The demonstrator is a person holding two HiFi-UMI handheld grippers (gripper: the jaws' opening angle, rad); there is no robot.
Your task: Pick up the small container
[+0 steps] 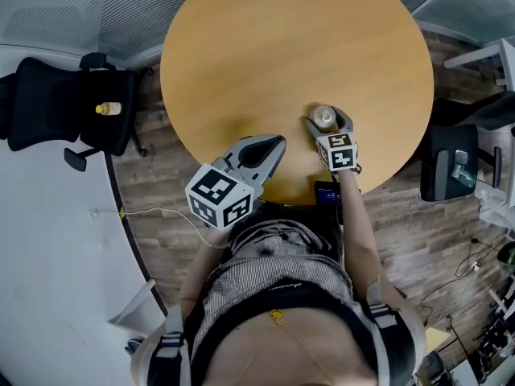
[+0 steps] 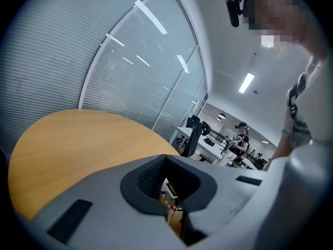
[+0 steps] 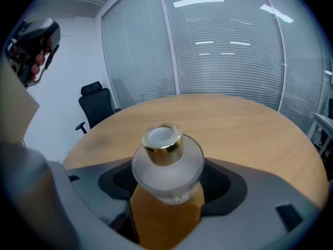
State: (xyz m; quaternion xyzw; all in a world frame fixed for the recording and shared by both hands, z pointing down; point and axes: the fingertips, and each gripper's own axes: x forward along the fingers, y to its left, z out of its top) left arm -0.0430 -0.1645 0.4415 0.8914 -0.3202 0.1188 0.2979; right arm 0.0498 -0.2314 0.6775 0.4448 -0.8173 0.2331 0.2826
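The small container [image 3: 166, 163], a frosted jar with a gold collar and a pale cap, stands upright on the desk [image 1: 282, 47], right between the jaws of the right hand-held gripper [image 1: 328, 122]. Those jaws stand wide apart, one ribbed pad on each side of the jar's rounded belly. As far as the right gripper view shows, neither pad presses on it, so the jar's weight is on the desk and not in a grip. The wide spread makes sense: the belly is the jar's broadest part, and the pads need room to pass around it before they close. The gripper tilts downward toward the desk, which brings the pads level with the belly rather than the narrow collar, where a hold would likely be less sure.

The left hand-held gripper [image 1: 272, 145] hangs off to the left of the right one, at the near edge of the desk. Its jaws are together with nothing between them. It looks parked out of the way, since the pick-up appears to need only one gripper.
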